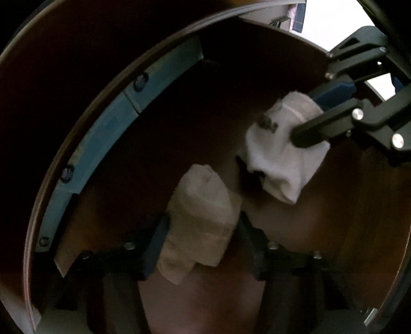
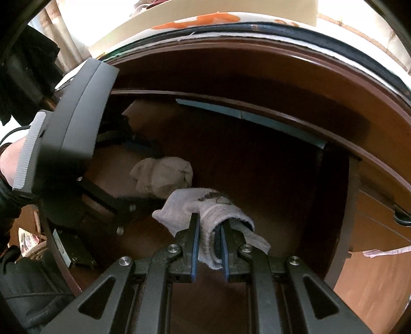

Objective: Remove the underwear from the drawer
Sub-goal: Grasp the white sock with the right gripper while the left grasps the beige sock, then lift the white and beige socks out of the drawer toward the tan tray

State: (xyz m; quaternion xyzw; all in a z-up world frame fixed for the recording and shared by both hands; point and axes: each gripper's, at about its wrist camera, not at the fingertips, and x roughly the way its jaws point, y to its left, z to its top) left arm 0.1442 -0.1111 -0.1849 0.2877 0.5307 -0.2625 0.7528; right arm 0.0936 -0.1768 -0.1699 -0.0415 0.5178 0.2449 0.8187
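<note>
Left wrist view shows a rolled cream-beige cloth bundle of underwear (image 1: 197, 221) pinched between the dark fingers of the left tool (image 1: 203, 231), which press on it from both sides. The bundle sits low over the reddish-brown wooden floor of the open drawer (image 1: 346, 205). Up and to the right, a second piece, a crumpled white cotton underwear bundle with a small dark print (image 1: 280, 154), hangs clamped in the right tool (image 1: 308, 118), whose blue-padded fingers close on its upper end; it is lifted clear of the drawer floor and apart from the beige bundle.

From the right wrist view, the white bundle (image 2: 208, 218) is squeezed between the right tool's (image 2: 209, 231) blue pads (image 2: 194, 246), with loose cloth spilling out on both sides. Just beyond it lies the beige bundle (image 2: 164, 177), with the black housing of the left tool (image 2: 143, 177) reaching in from the left; its fingertips are mostly hidden here.

Around both pieces curves the drawer's dark wooden wall, with a pale blue strip (image 2: 246, 115) along the far inner edge. Above the cabinet a light surface with orange marks (image 2: 200, 20) is visible.
</note>
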